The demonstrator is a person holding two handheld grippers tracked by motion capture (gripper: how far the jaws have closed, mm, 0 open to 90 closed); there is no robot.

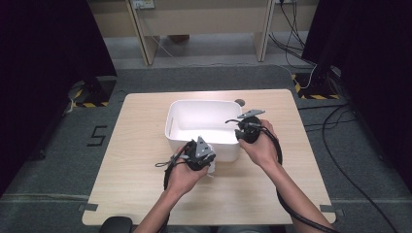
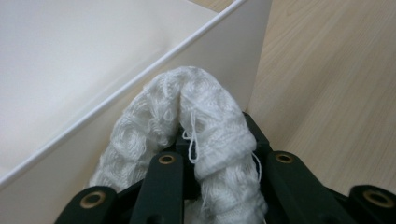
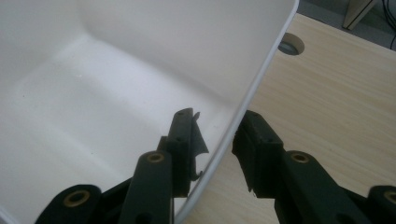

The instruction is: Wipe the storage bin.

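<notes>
A white knitted cloth (image 2: 205, 112) is bunched up between the jaws of my left gripper (image 2: 210, 135), which is shut on it. In the high view the left gripper (image 1: 203, 161) hovers just outside the near wall of a white plastic bin (image 1: 167, 127), and the cloth (image 1: 212, 168) hangs below it. The bin's outer wall (image 2: 224, 42) stands right behind the cloth. My right gripper (image 1: 240, 127) sits at the bin's right wall. Its jaws straddle the rim (image 3: 271, 51), one inside and one outside, and the right gripper (image 3: 217, 133) is shut on that wall.
The bin stands at the middle of a light wooden table (image 1: 145, 170). A round cable hole (image 1: 239, 102) lies just behind the bin. Black curtains and floor cables surround the table, and desk legs stand at the back.
</notes>
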